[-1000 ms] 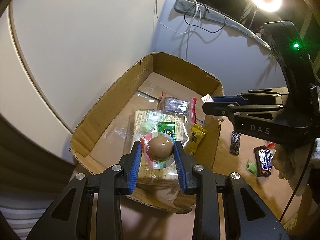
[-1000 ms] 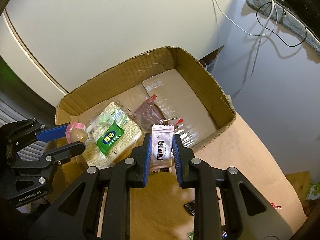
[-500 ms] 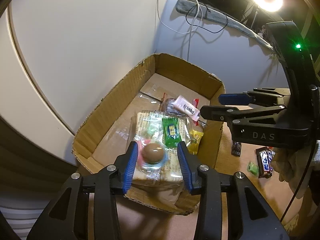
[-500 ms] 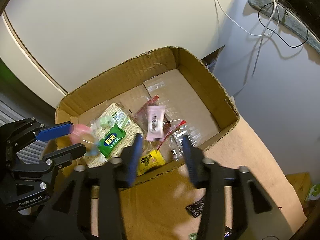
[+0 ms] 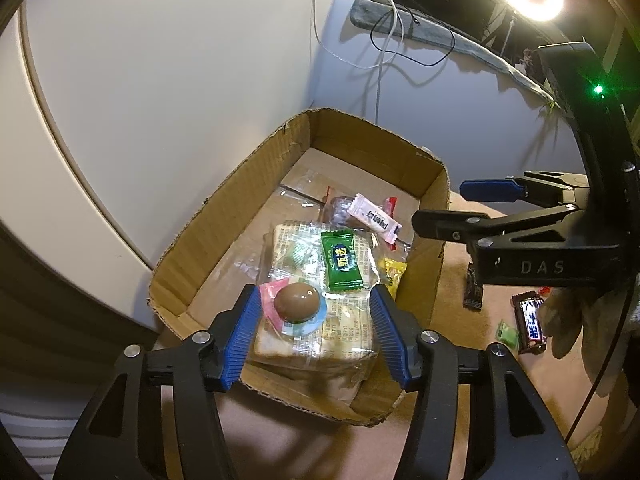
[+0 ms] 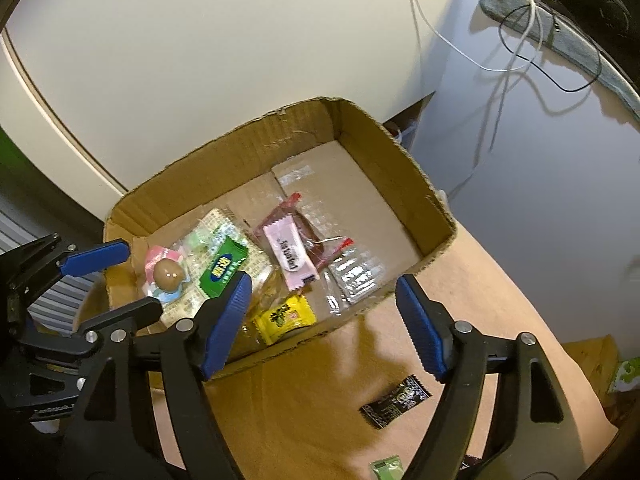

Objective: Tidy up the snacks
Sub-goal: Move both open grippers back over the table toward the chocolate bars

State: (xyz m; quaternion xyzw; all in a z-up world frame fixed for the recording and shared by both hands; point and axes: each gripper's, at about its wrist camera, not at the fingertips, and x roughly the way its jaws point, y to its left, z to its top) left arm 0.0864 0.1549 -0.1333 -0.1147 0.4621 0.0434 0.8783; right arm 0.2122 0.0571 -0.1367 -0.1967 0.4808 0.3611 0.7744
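Depositing snacks into the cardboard box [image 5: 236,216]: we hold both the left gripper [image 5: 316,336] and the right gripper [image 6: 324,324] with fingers spread, grasping nothing. The packaged egg [image 5: 297,302] and pink sachet [image 6: 290,254] lie inside. Next, we judge, comes the black wrapper [image 6: 394,400] on the worktop [image 6: 320,400].

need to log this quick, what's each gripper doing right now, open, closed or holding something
Left gripper: open, holding nothing; the wrapped egg lies loose between its fingers.
Right gripper: open, holding nothing, above the box edge.
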